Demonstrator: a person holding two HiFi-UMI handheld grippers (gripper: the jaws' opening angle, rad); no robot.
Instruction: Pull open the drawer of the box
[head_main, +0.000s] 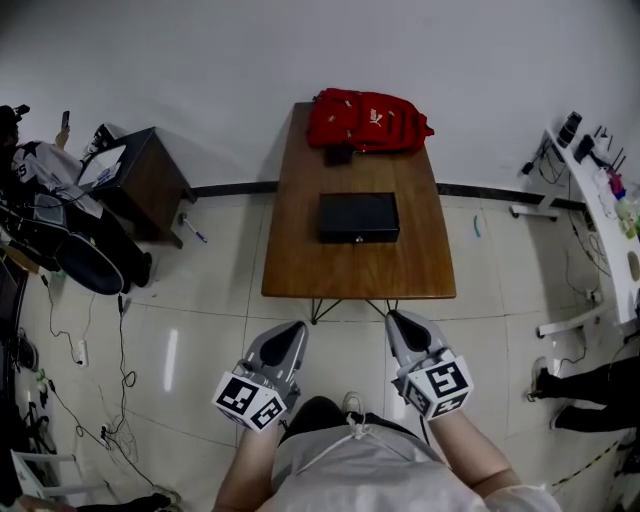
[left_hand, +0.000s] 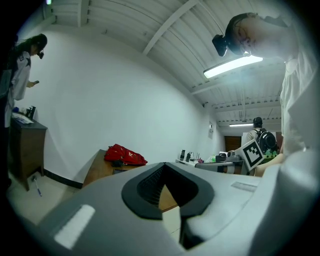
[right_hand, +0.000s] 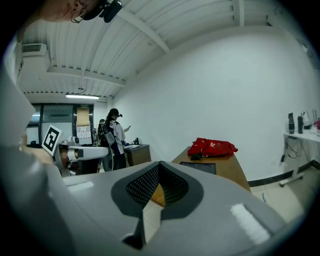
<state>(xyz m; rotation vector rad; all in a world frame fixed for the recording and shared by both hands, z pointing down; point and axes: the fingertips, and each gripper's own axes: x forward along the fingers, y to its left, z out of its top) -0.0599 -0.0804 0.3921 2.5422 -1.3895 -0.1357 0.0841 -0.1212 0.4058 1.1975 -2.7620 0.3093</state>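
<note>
A black box (head_main: 358, 217) lies in the middle of a brown wooden table (head_main: 300, 260). Its drawer front faces me and looks closed, with a small pale knob (head_main: 358, 239) on it. The right gripper view shows the box (right_hand: 199, 167) far off on the table (right_hand: 235, 172). My left gripper (head_main: 290, 328) and right gripper (head_main: 398, 318) hang close to my body over the tiled floor, short of the table's near edge. Both are shut with nothing between their jaws, as the left gripper view (left_hand: 167, 187) and the right gripper view (right_hand: 152, 192) show.
A red backpack (head_main: 368, 120) lies at the table's far end against the wall. A dark cabinet (head_main: 150, 180) and a seated person (head_main: 60, 200) are at the left, with cables on the floor. A white desk (head_main: 600, 200) and someone's legs (head_main: 590, 385) are at the right.
</note>
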